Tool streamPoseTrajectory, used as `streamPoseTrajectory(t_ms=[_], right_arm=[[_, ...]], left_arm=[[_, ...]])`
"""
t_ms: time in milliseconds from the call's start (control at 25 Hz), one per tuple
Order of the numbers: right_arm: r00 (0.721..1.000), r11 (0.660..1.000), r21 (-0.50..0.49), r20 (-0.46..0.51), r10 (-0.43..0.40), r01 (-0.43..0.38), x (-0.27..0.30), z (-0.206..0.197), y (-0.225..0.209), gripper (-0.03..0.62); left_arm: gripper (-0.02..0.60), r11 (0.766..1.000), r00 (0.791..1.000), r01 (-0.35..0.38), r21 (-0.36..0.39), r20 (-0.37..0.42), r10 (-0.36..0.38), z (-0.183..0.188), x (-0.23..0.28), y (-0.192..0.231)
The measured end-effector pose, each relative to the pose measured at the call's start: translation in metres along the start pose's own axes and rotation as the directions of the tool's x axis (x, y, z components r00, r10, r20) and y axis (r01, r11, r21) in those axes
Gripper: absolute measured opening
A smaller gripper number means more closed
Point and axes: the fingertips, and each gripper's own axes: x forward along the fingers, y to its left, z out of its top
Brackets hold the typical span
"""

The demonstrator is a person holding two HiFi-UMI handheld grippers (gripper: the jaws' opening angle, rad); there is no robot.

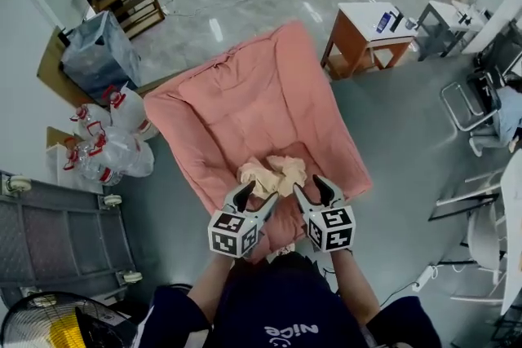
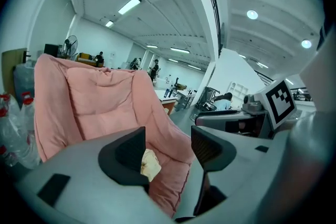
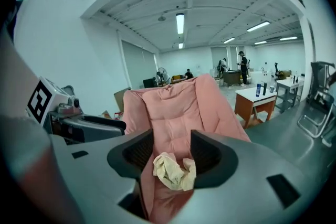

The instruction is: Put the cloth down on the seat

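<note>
Both sets of jaws, on the left gripper (image 1: 257, 196) and the right gripper (image 1: 311, 187), gape wide and empty at 6 o'clock of the cream cloth (image 1: 273, 174), which lies crumpled on the pink seat (image 1: 245, 106); it looks light and limp, best pinched at a raised fold.

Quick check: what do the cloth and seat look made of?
Cloth: cream, matte, likely soft woven fabric, judging by loose crumpled folds. Seat: pink padded fabric, perhaps plush or microfibre, matte, with stitched quilted panels.
</note>
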Motion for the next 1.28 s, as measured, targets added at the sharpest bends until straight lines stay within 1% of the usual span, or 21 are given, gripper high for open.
streamPoseTrajectory(t_ms=[120, 280, 440, 520, 640, 760, 880, 1000, 1080, 1160, 1240, 1280], right_arm=[[1.0, 0.998, -0.058, -0.005, -0.001, 0.0, -0.013, -0.002, 0.01, 0.203], [0.999, 0.998, -0.062, 0.031, 0.015, -0.013, -0.03, 0.005, 0.025, 0.204], [0.997, 0.997, -0.083, 0.074, 0.009, -0.003, -0.053, 0.018, 0.034, 0.204], [0.996, 0.995, -0.096, 0.089, 0.004, 0.005, -0.062, 0.021, 0.036, 0.202], [0.993, 0.997, -0.077, 0.121, 0.004, 0.006, -0.07, 0.025, 0.039, 0.204], [0.988, 0.997, -0.078, 0.155, -0.005, 0.017, -0.082, 0.032, 0.042, 0.204], [0.984, 0.991, -0.125, 0.177, -0.03, 0.053, -0.096, 0.034, 0.04, 0.204], [0.982, 0.99, -0.128, 0.185, -0.029, 0.054, -0.099, 0.031, 0.039, 0.202], [0.981, 0.992, -0.116, 0.19, -0.025, 0.048, -0.099, 0.029, 0.039, 0.202], [0.979, 0.992, -0.115, 0.201, -0.021, 0.045, -0.1, 0.029, 0.038, 0.202], [0.978, 0.991, -0.122, 0.207, -0.023, 0.049, -0.102, 0.029, 0.038, 0.201], [0.978, 0.99, -0.128, 0.209, -0.028, 0.056, -0.103, 0.029, 0.037, 0.189]], left_arm=[[0.291, 0.999, 1.0, 0.008, 0.032, 0.01, -0.008, 0.001, -0.008, -0.011], [0.287, 0.999, 0.999, -0.004, 0.051, 0.047, 0.001, 0.006, -0.031, -0.017], [0.253, 0.998, 0.999, 0.002, 0.068, 0.054, -0.006, 0.002, -0.047, -0.021], [0.239, 0.998, 0.998, -0.01, 0.069, 0.07, 0.005, 0.003, -0.054, -0.024], [0.236, 0.996, 0.994, -0.022, 0.082, 0.106, 0.013, 0.01, -0.065, -0.031], [0.236, 0.997, 0.99, -0.008, 0.079, 0.144, -0.003, 0.02, -0.075, -0.041], [0.236, 0.998, 0.983, 0.021, 0.064, 0.179, -0.032, 0.028, -0.078, -0.055], [0.236, 0.995, 0.981, 0.012, 0.094, 0.19, -0.029, 0.029, -0.079, -0.056], [0.222, 0.995, 0.98, -0.004, 0.095, 0.197, -0.015, 0.028, -0.082, -0.053], [0.193, 0.996, 0.979, -0.024, 0.088, 0.205, 0.005, 0.027, -0.085, -0.049], [0.147, 0.995, 0.976, -0.052, 0.09, 0.215, 0.031, 0.027, -0.087, -0.044], [0.116, 0.994, 0.974, -0.068, 0.089, 0.222, 0.046, 0.027, -0.089, -0.041]])
